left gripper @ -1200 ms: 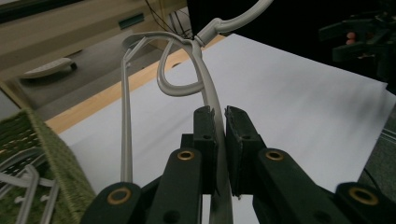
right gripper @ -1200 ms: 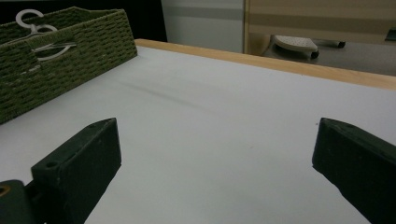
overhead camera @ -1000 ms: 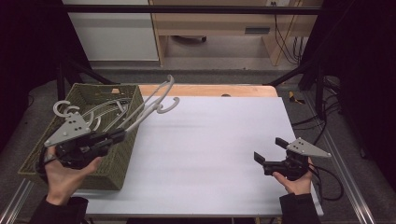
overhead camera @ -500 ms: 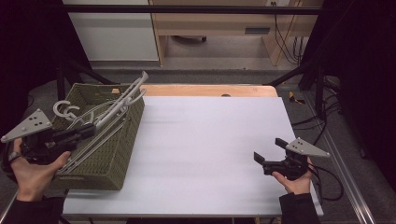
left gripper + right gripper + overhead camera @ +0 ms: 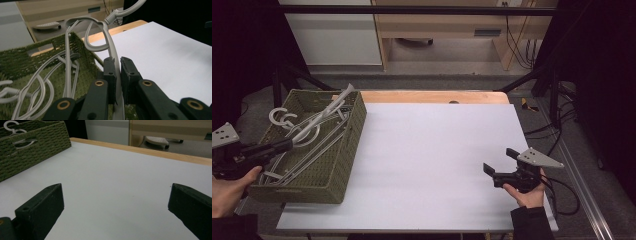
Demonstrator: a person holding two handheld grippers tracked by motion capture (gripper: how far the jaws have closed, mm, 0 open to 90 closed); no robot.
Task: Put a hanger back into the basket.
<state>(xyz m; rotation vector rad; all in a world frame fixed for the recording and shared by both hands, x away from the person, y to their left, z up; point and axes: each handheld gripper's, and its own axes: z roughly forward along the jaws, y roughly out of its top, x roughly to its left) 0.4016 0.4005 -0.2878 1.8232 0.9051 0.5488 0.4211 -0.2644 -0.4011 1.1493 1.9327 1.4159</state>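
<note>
A grey plastic hanger (image 5: 328, 111) slants over the green woven basket (image 5: 343, 150) at the table's left side, its far end poking past the basket's back rim. My left gripper (image 5: 288, 145) is shut on this hanger near its lower end. In the left gripper view the two jaws pinch the hanger's arm (image 5: 110, 49) between them, and its hook curls up beyond. Several more grey hangers (image 5: 68, 72) lie inside the basket (image 5: 27, 56). At the table's front right my right gripper (image 5: 499, 161) is open and holds nothing, its jaws (image 5: 116, 202) wide apart above the white tabletop.
The white tabletop (image 5: 432, 150) stretches between basket and right gripper, with a wooden strip (image 5: 432, 96) along its far edge. The right gripper view has the basket (image 5: 32, 147) at its far left. Cables trail off the table's right side. Furniture stands on the floor behind.
My left gripper has pulled back left and lower with the hanger, bringing it from over the table edge down across the basket. The right gripper has not moved.
</note>
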